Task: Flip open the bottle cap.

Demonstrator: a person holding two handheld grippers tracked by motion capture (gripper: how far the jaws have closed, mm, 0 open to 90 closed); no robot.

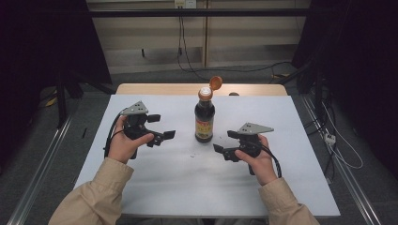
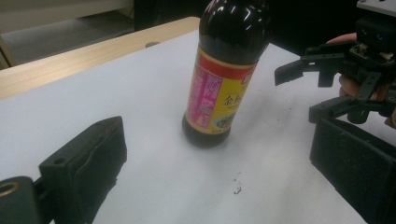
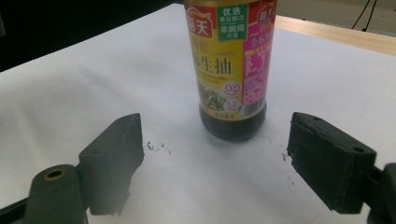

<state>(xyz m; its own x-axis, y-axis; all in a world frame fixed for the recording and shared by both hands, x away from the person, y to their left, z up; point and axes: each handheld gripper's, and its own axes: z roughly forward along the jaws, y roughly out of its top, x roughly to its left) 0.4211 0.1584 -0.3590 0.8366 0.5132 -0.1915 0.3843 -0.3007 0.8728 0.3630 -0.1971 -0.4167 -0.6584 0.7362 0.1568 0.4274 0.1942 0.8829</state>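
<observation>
The bottle (image 1: 205,117) is standing upright near the far edge of the desk (image 1: 164,178), cap flipped open. The left gripper (image 1: 162,127) and right gripper (image 1: 224,142) are flanking it, both gaping and holding nothing.

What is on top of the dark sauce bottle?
The bottle has an orange flip cap, hinged open and tilted back. The opening itself is too small to make out.

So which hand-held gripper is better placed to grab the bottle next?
Probably the right hand-held gripper: its open jaws face the soy sauce bottle nearly centred in its own view. The left hand-held gripper, also open, sees the bottle off toward one jaw.
</observation>
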